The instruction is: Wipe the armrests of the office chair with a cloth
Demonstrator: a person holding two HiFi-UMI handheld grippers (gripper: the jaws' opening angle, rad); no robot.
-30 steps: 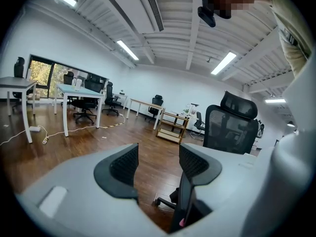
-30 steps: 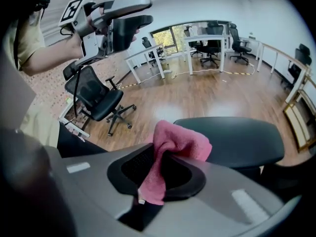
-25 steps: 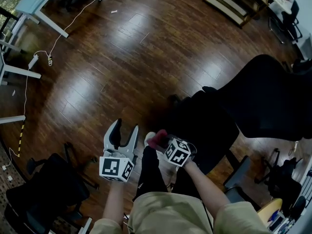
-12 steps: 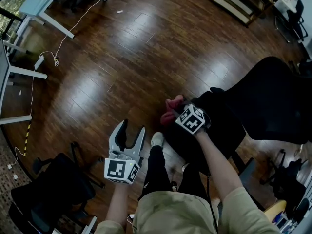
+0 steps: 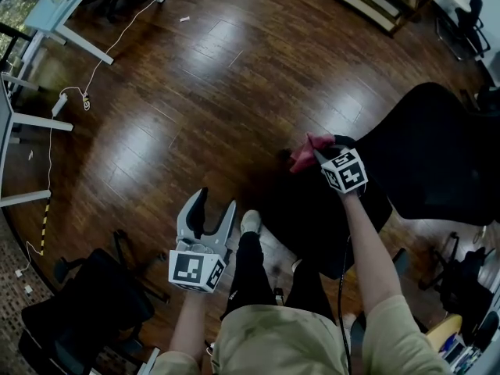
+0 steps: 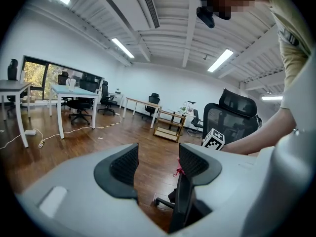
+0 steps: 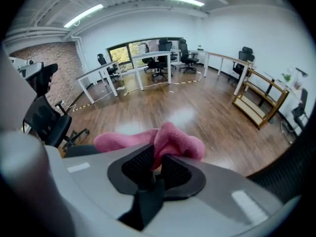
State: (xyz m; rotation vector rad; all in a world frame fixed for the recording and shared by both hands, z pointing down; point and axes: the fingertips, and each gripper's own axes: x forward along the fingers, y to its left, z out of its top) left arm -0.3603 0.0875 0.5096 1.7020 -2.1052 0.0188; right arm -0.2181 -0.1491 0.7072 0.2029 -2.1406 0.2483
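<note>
Your right gripper [image 5: 319, 156]: fingers clamped on the pink cloth [image 5: 301, 157], right of frame centre, by the near edge of the office chair [image 5: 437, 158]. Your left gripper [image 5: 207, 209]: fingers apart, nothing between them, lower centre. Open wood floor [image 5: 195, 84] fills the upper left.

Pink cloth [image 7: 170, 139], black chair [image 5: 437, 155], brown floor [image 5: 219, 76]
</note>
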